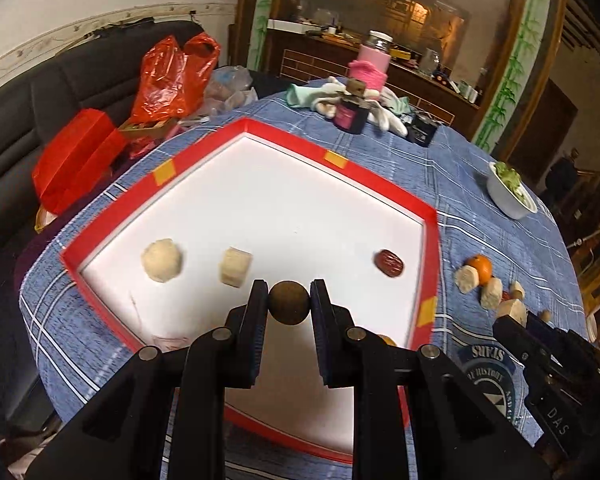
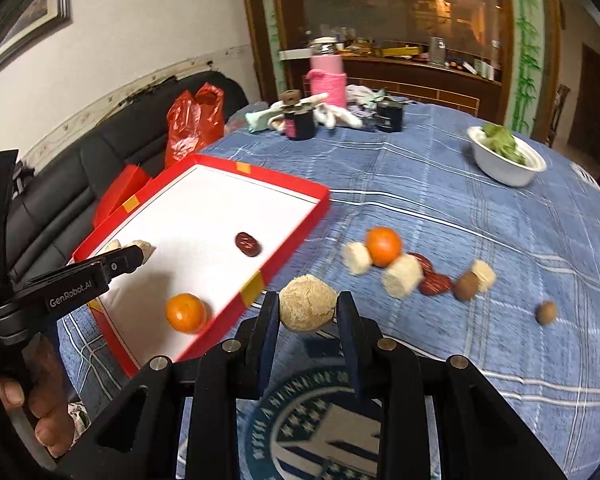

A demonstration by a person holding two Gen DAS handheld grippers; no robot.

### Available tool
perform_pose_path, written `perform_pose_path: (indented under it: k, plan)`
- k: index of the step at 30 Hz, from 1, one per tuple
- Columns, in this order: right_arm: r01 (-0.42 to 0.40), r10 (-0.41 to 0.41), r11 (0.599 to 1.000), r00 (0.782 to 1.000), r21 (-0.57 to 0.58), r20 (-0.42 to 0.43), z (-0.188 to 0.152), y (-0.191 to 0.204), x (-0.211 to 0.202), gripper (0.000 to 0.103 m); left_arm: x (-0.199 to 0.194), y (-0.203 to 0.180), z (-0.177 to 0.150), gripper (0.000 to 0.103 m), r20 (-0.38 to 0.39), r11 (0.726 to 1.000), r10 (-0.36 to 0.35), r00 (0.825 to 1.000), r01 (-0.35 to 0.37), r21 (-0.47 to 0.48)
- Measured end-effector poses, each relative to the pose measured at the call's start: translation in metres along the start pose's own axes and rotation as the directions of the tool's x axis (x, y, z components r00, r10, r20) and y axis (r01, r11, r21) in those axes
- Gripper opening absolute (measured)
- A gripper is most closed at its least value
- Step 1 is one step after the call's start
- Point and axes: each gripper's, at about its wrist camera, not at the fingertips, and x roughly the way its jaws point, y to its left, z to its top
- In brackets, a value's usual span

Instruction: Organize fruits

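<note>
Right wrist view: right tool (image 2: 308,308) clamps a pale round fruit (image 2: 307,304) above the table (image 2: 440,208), left tool (image 1: 289,304) grips a brown ball (image 1: 289,303) over the red tray (image 1: 384,184), which holds few fruits; several remain outside.

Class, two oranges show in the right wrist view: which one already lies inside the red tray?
The orange near the red tray's close corner, on its white floor. The other orange sits on the blue tablecloth among pale fruit pieces.
</note>
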Motion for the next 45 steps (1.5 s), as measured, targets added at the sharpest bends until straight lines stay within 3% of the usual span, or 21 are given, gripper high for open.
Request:
perform_pose_path:
  k: [11,20,45]
  plan:
    - [-0.006,0.005,0.998,1.0,-0.055,-0.013,0.02,0.025,0.024,0.029,0.008,0.005,0.008,0.019,0.006,1.0,0.021,1.0,-0.021,0.008]
    - [-0.033,0.032,0.999,0.999,-0.039,-0.001,0.033,0.033,0.037,0.029,0.012,-0.006,0.03,0.019,0.056,0.997,0.063,0.996,-0.066,0.039]
    - [-0.104,0.103,0.994,0.994,-0.031,-0.048,0.035,0.047,0.076,0.029,0.047,0.01,0.042,0.019,0.019,0.986,0.166,0.986,-0.167,0.017]
